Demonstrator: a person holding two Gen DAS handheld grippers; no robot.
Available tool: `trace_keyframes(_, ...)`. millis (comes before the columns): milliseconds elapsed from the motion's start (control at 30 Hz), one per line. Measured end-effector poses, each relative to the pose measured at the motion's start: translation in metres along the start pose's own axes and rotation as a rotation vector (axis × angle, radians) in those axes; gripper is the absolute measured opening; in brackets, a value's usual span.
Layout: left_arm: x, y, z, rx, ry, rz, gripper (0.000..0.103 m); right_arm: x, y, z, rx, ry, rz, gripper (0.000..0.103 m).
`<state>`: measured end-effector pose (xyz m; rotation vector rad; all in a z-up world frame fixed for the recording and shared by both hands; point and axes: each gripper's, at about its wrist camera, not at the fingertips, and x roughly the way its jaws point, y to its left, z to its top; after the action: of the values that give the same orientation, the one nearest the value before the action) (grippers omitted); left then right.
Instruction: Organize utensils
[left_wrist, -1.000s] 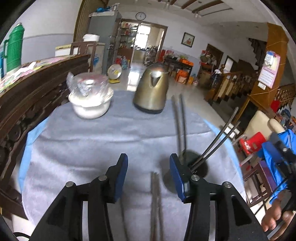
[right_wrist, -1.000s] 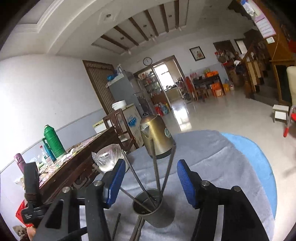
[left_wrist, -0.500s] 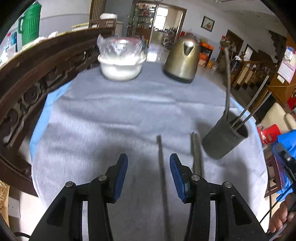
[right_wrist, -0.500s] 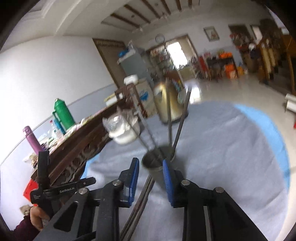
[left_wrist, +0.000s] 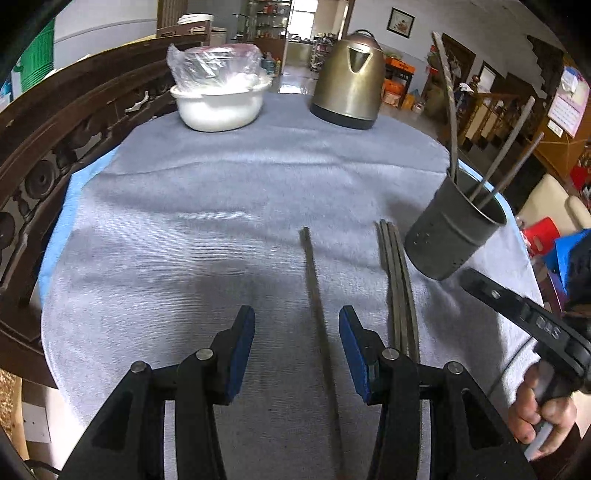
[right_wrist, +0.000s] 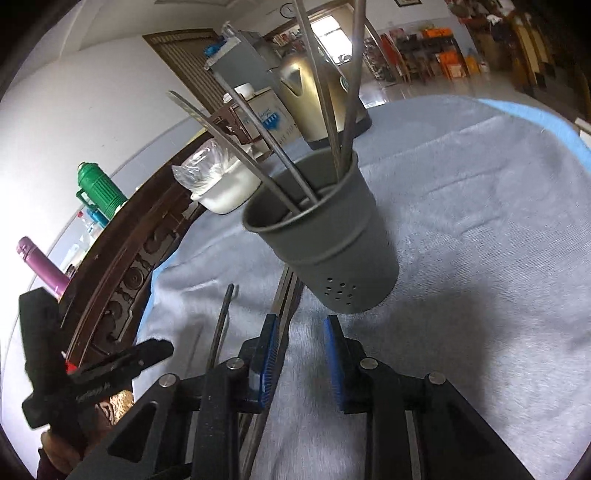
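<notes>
A grey metal holder cup (left_wrist: 454, 236) stands on the grey cloth at the right, with several metal chopsticks (left_wrist: 496, 173) leaning in it. It fills the middle of the right wrist view (right_wrist: 332, 240). A single chopstick (left_wrist: 316, 295) lies on the cloth between the fingers of my left gripper (left_wrist: 297, 347), which is open and empty above it. A bundle of chopsticks (left_wrist: 397, 284) lies just right of it, beside the cup. My right gripper (right_wrist: 301, 365) is open and empty, just in front of the cup, with the bundle (right_wrist: 284, 306) by its left finger.
A brass kettle (left_wrist: 349, 77) and a white bowl (left_wrist: 218, 103) covered with plastic stand at the far side of the table. A dark carved wooden rail (left_wrist: 48, 147) runs along the left. A green flask (right_wrist: 101, 192) and a purple bottle (right_wrist: 40, 266) stand beyond it.
The left gripper pulled back and now has the single chopstick between its fingers. The right gripper dropped low and close to the cup; its jaws narrowed half a second ago and have widened again.
</notes>
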<state>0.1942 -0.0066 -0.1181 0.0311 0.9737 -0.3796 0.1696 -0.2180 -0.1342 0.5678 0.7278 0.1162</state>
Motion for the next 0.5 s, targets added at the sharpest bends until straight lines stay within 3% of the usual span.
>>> trace_keyframes(300, 0.013, -0.025, -0.007, 0.070, 0.033, -0.058, 0.051, 0.013, -0.022, 0.012, 0.087, -0.041, -0.058, 0.027)
trace_keyframes(500, 0.018, -0.044, -0.014, 0.112, 0.054, -0.097, 0.051, 0.005, -0.034, 0.016, 0.099, -0.054, -0.046, 0.027)
